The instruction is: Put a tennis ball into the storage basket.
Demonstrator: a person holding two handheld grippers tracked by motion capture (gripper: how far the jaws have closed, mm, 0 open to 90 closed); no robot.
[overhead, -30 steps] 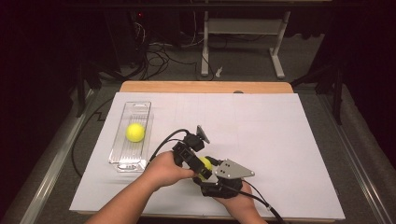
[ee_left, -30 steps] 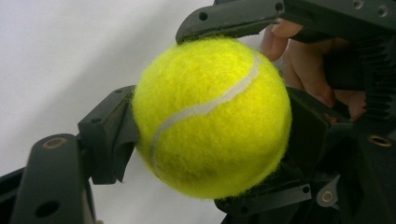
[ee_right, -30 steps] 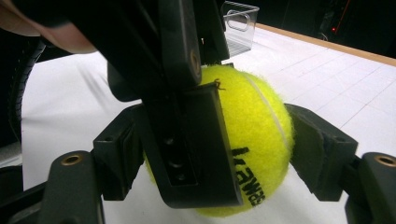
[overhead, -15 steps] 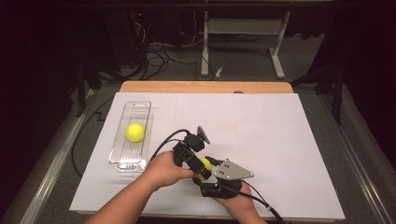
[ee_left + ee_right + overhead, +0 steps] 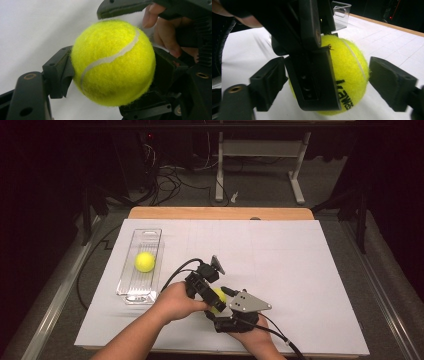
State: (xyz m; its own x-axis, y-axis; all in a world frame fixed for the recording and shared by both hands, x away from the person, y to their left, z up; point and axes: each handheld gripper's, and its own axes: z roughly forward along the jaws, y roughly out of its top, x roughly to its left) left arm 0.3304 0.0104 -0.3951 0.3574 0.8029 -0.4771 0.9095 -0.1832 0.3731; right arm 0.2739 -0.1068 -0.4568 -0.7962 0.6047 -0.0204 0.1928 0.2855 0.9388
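Note:
A yellow tennis ball (image 5: 219, 296) hangs just above the white sheet near the table's front middle, where both hands meet. My left gripper (image 5: 112, 67) is shut on the tennis ball (image 5: 112, 62), one black pad pressed into each side. My right gripper (image 5: 332, 85) straddles the same ball (image 5: 352, 72) with its jaws just opened. Its right pad (image 5: 392, 85) stands a little off the felt, and the left gripper's jaw (image 5: 314, 82) crosses in front of the other pad. In the high view my left gripper (image 5: 212, 294) reaches in from the left and my right gripper (image 5: 223, 308) from below.
A clear plastic tray (image 5: 150, 232) lies at the left of the sheet with a second yellow tennis ball (image 5: 145, 262) inside. The white sheet (image 5: 300, 265) stretches open to the right and back. A wooden table edge (image 5: 220, 213) runs behind it.

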